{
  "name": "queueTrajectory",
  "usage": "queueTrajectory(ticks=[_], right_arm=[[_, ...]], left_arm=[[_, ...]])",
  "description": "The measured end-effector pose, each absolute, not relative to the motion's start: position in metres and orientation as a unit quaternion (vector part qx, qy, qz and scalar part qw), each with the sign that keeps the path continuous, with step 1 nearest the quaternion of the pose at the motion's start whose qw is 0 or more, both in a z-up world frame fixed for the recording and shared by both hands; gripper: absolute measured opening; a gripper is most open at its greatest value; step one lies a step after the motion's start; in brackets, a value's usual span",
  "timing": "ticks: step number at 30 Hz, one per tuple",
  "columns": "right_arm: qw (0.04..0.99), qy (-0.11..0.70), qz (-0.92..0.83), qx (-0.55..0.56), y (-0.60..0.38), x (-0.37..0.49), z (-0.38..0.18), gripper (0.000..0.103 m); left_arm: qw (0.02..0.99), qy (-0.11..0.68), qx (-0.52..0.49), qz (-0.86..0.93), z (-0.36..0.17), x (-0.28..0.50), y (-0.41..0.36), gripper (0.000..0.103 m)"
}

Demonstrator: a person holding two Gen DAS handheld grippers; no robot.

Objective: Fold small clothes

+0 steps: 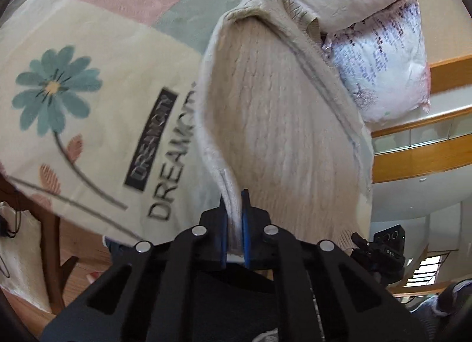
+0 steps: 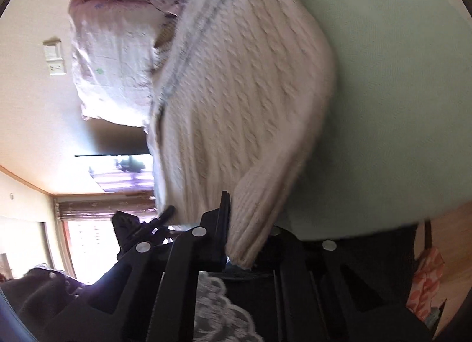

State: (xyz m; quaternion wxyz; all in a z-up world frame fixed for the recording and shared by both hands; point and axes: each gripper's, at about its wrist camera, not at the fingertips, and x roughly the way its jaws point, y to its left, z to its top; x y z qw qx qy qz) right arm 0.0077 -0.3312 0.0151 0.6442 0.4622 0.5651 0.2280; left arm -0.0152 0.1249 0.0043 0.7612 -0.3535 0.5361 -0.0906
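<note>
The cream cable-knit sweater [image 1: 280,123] stretched lengthwise away from both grippers over the bedspread [image 1: 88,82]; left gripper [image 1: 235,203] and right gripper [image 2: 244,218] each had jaws clamped on its near edge.

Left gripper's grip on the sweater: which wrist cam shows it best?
Left wrist: the left gripper pads clamp the cream knit sweater hem, centre frame. Right wrist shows that gripper only as a dark shape at the sweater's edge, contact unclear.

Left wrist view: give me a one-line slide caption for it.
Left gripper pinches the ribbed hem of a cream cable-knit sweater, lifted over a floral bedspread.
</note>
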Motion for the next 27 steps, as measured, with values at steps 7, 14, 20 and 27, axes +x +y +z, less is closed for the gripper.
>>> queueTrajectory(ticks=[7,14,20,27], right_arm=[[0.712,0.424,0.278,0.486,-0.348,0.120,0.084,0.008],[0.751,0.399,0.174,0.496,-0.359,0.274,0.077,0.053],[0.754,0.450,0.137,0.459,-0.357,0.250,0.065,0.063],[0.730,0.486,0.131,0.462,-0.373,0.229,0.050,0.063]], left_arm=[[0.836,0.437,-0.299,-0.141,0.082,0.114,0.150,0.006],[0.870,0.444,-0.201,-0.079,0.096,0.284,0.132,0.057],[0.834,0.502,-0.219,-0.066,0.046,0.280,0.156,0.073],[0.808,0.517,-0.258,-0.116,0.009,0.279,0.157,0.070]])
